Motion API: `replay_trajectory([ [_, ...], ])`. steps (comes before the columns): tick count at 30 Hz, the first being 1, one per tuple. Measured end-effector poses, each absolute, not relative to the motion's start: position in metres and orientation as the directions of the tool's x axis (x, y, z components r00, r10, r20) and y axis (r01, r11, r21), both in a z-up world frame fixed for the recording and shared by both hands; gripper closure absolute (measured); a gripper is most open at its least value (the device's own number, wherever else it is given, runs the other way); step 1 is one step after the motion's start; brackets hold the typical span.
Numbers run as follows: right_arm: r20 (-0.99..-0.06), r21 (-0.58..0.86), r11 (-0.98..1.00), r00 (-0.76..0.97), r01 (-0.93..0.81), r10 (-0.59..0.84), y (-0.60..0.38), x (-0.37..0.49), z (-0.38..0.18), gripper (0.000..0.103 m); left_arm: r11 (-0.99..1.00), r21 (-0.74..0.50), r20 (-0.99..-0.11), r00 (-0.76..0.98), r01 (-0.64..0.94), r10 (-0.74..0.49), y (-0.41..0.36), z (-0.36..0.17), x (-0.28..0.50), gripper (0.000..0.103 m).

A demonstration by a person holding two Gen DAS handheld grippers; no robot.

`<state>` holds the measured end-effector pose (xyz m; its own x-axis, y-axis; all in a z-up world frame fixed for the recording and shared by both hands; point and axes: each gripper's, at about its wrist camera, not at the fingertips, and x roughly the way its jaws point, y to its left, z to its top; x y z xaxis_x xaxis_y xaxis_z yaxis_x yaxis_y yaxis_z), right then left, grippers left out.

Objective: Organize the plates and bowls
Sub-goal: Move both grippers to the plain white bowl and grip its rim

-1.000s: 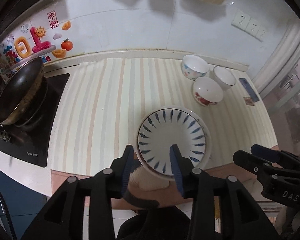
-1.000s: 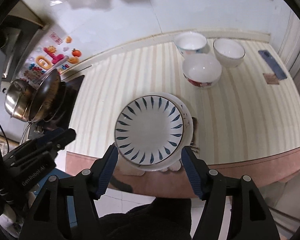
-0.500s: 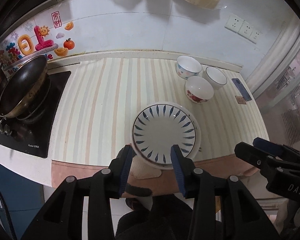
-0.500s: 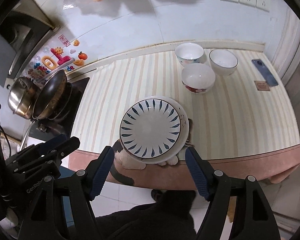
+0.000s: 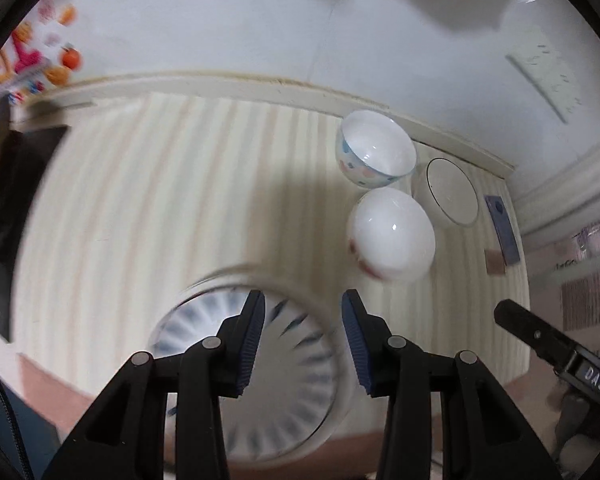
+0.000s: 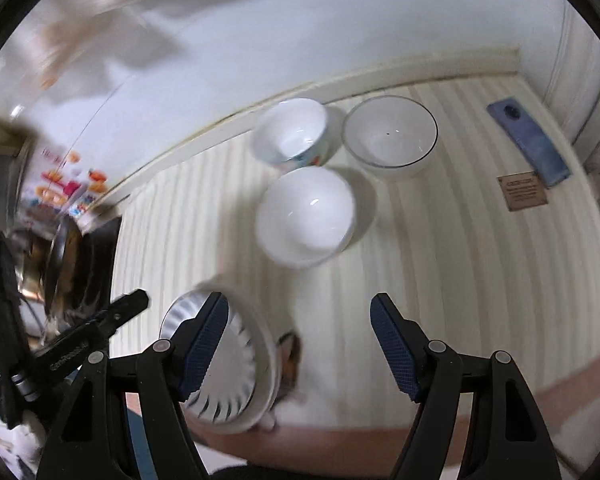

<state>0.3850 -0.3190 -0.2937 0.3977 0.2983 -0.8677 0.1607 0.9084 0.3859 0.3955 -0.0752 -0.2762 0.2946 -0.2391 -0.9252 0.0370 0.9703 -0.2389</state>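
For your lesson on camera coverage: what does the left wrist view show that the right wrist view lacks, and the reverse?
Only the left wrist view shows the wall socket. Only the right wrist view shows the pan on the stove. Both show the patterned plate, three bowls, the phone, the small brown card and the striped counter. Both grippers have their jaws open.

Table [image 6: 480, 280] w/ striped cream covering is carrying: 3 bowls clustered nr back wall, i.e. patterned bowl [image 6: 292, 132], dark-rimmed bowl [image 6: 390, 136], plain white bowl [image 6: 306, 216] in front. Stacked plates [image 5: 260, 360] are sitting at front edge. Phone [image 6: 528, 140] & small brown card [image 6: 522, 192] are lying far right.
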Motion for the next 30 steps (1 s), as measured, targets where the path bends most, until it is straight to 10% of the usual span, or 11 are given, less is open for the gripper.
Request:
replay_trajectory([
  [10,-0.867,0.467,0.870,0.276,0.160,0.415,-0.360,0.485,-0.391,0.060,0.960,-0.279,-0.953,0.129,-0.021,-0.274,-0.126,-0.364,0.475,0.067],
  [15,-0.855,0.497,0.854,0.257,0.156,0.451,-0.363,0.506,-0.427,0.088,0.964,-0.264,-0.957,0.113,0.033,-0.266,-0.139,-0.380,0.490,0.093],
  [30,-0.844,0.501,0.857,0.286,0.119,0.454,-0.365,0.475,-0.401,0.089,0.968,-0.226,-0.952,0.186,0.109,-0.243,-0.155,-0.348,0.449,0.095],
])
